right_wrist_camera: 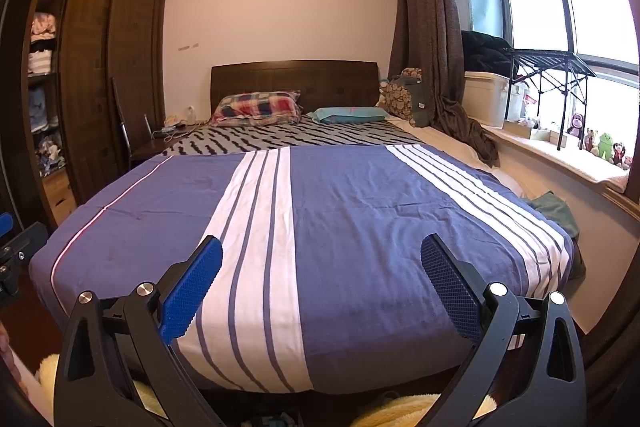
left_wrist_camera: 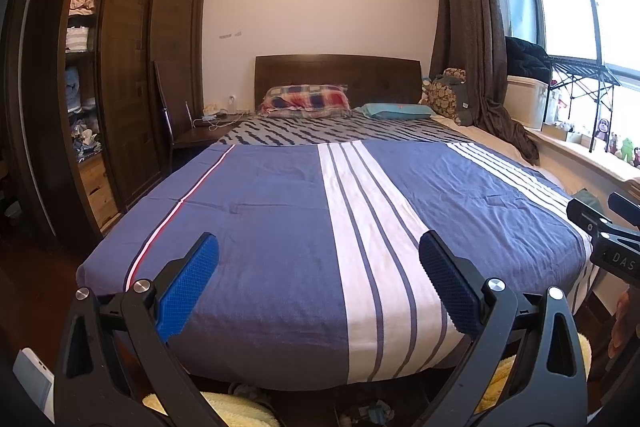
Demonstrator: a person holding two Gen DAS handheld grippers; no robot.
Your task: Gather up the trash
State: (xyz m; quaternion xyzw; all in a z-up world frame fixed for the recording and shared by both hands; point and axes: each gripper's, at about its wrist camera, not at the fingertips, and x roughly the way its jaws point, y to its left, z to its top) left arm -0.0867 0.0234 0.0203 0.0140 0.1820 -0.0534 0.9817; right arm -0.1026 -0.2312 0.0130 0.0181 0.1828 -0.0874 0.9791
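Observation:
No trash shows clearly in either view. My left gripper is open and empty, held above the foot of a bed with a blue quilt with white stripes. My right gripper is open and empty too, over the same quilt, to the right of the left one. The right gripper's body shows at the right edge of the left wrist view. Small unclear items lie on the floor under the bed's foot.
A dark wardrobe with open shelves stands on the left, a nightstand beside the headboard. Pillows lie at the head. A window sill with toys, a curtain and a green cloth are on the right.

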